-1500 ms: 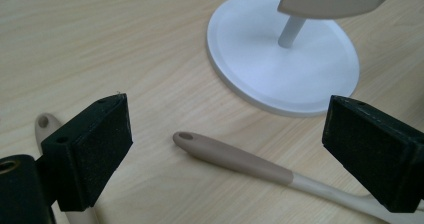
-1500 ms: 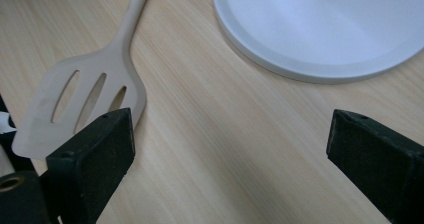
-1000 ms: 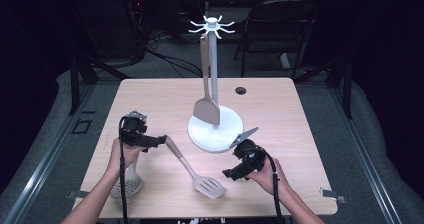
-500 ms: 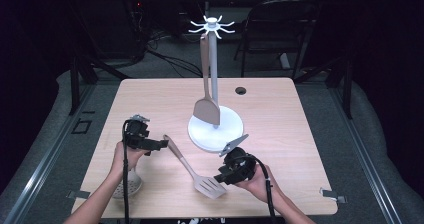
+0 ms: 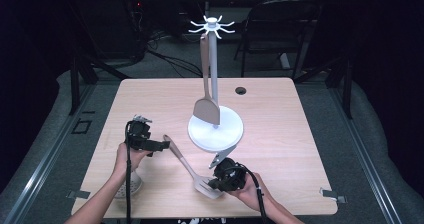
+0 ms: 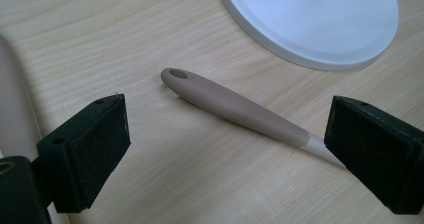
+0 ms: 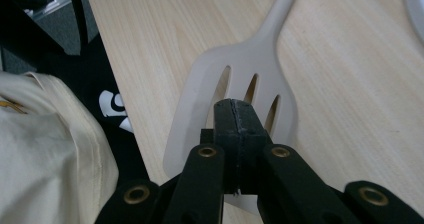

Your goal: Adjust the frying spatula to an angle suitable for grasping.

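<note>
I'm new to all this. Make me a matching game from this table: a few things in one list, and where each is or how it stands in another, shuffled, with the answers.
Things:
1. slotted turner
2. solid turner
3. left gripper
4. right gripper

States:
A. hangs from the stand
B. jaws wide open over a handle
C. lies flat on the table
D. jaws shut, resting on a slotted blade

Pairs: 1-C, 2-A, 3-B, 4-D
</note>
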Tool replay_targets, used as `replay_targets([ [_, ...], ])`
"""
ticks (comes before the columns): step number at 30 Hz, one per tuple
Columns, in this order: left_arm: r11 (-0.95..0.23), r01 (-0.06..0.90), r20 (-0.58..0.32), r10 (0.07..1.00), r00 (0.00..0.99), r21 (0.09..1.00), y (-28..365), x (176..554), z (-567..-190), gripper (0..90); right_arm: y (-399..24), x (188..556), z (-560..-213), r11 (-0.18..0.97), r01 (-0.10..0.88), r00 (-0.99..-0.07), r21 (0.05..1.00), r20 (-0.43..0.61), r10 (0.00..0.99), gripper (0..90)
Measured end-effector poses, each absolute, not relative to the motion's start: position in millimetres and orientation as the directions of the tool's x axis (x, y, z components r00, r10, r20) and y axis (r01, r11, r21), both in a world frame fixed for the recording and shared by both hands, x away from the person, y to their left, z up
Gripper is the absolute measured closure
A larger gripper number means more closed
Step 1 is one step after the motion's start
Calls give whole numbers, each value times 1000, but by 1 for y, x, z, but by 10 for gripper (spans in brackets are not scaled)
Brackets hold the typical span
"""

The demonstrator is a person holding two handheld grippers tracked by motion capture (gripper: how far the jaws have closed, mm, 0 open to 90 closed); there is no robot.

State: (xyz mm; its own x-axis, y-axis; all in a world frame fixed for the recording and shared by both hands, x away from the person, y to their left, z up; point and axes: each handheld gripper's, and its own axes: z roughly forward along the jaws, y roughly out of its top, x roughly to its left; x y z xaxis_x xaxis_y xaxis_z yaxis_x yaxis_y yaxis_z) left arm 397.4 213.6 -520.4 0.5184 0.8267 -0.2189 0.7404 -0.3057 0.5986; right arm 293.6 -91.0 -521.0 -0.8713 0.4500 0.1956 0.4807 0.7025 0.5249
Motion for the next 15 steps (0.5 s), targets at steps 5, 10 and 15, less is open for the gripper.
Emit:
replay_targets([
  [5,-253,760,-271,829,489,598,214,391,-522,54,-86,294,-537,740,479,-876,472,202,438,900],
  [10,-258,755,-279,819,502,603,209,379,-524,71,-78,292,-553,791,451,-892,413,173,418,900],
  [15,-241,764,-307,812,497,599,204,379,-532,117,-78,293,-554,785,456,-890,419,183,419,900],
])
